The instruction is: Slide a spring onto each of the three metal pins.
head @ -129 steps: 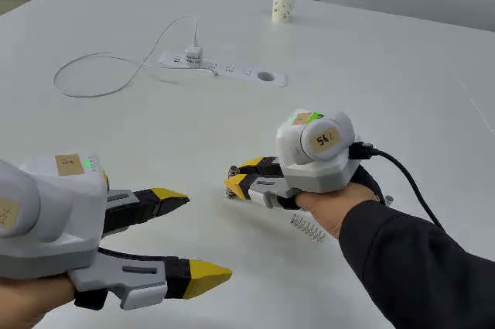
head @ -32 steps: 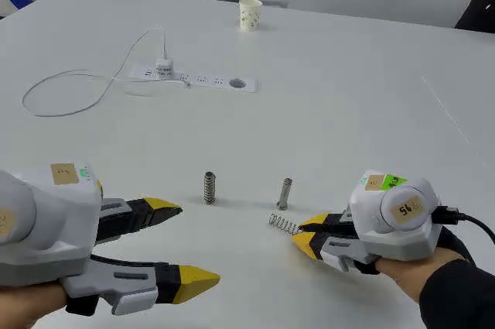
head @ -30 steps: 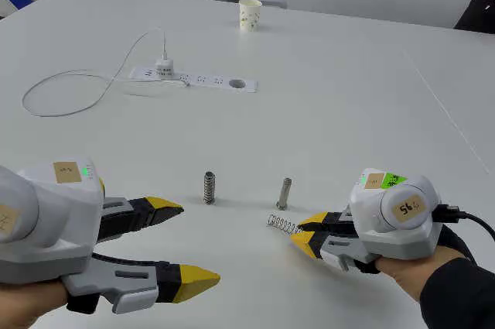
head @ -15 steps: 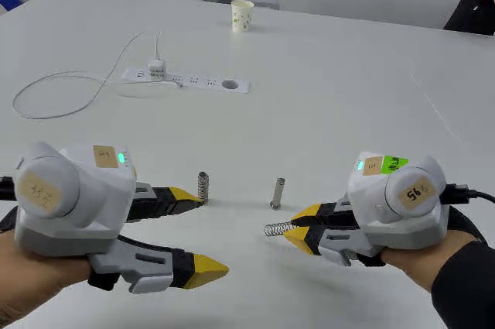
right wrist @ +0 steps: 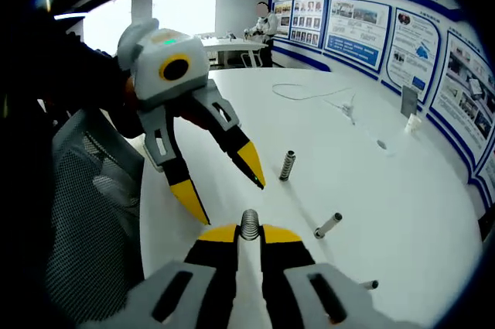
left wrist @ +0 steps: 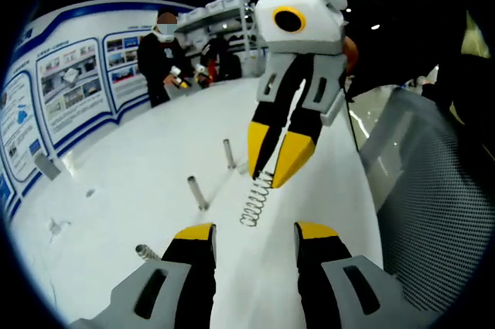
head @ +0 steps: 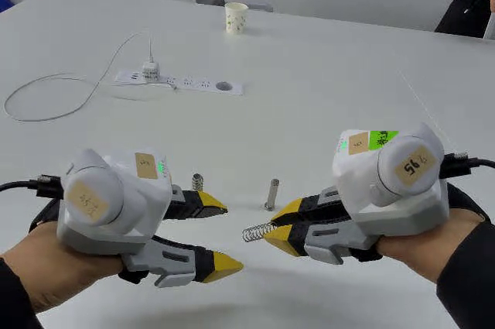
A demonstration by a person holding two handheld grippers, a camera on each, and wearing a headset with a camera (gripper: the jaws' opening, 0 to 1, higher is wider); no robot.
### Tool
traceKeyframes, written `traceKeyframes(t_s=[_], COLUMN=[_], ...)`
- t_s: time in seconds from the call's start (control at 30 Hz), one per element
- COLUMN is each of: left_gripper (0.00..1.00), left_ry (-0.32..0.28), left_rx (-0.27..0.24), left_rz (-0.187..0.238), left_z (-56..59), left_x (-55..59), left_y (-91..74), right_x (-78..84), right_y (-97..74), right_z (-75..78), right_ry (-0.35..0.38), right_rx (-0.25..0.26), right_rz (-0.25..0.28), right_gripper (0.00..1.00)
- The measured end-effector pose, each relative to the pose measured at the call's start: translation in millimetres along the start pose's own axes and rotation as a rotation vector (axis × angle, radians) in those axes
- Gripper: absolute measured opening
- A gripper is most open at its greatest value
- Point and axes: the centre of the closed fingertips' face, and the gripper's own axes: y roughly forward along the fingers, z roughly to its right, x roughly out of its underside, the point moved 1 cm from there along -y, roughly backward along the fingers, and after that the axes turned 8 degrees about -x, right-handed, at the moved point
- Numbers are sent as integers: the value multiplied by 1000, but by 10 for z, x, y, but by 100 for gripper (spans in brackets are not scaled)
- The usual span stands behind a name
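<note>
The white surface (head: 325, 73) carries a paper cup (head: 236, 16) on its far side, a power strip (head: 179, 81) with a looped cable (head: 46, 104), and, nearer, a spring-sleeved pin (head: 197, 182) beside a bare pin (head: 271, 193), both upright.

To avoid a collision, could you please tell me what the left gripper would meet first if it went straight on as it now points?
Probably the spring, which the right gripper holds in its jaws; its free end lies straight ahead of the open left gripper. Depth is unclear.

Silver metal pins (left wrist: 198, 192): three
Coiled wire springs (head: 257, 231): two
White paper cup (head: 236, 17): one
White power strip (head: 182, 81): one
Yellow-tipped grippers (head: 232, 236): two
</note>
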Motion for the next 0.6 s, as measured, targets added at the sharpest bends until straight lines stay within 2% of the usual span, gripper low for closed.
traceKeyframes(t_s=[0.3, 0.5, 0.6], left_gripper=[27, 14, 12], left_ry=[53, 61, 46], left_rx=[-4, 1, 5], left_rz=[24, 42, 51], left_z=[-2, 20, 38], left_x=[-36, -74, -99], left_y=[37, 46, 50], right_x=[-121, -212, -253], right_y=[-4, -14, -22], right_z=[-94, -133, -137], right_ry=[11, 1, -7], right_rx=[-28, -37, -32], right_rz=[13, 28, 38], right_gripper=[12, 11, 11])
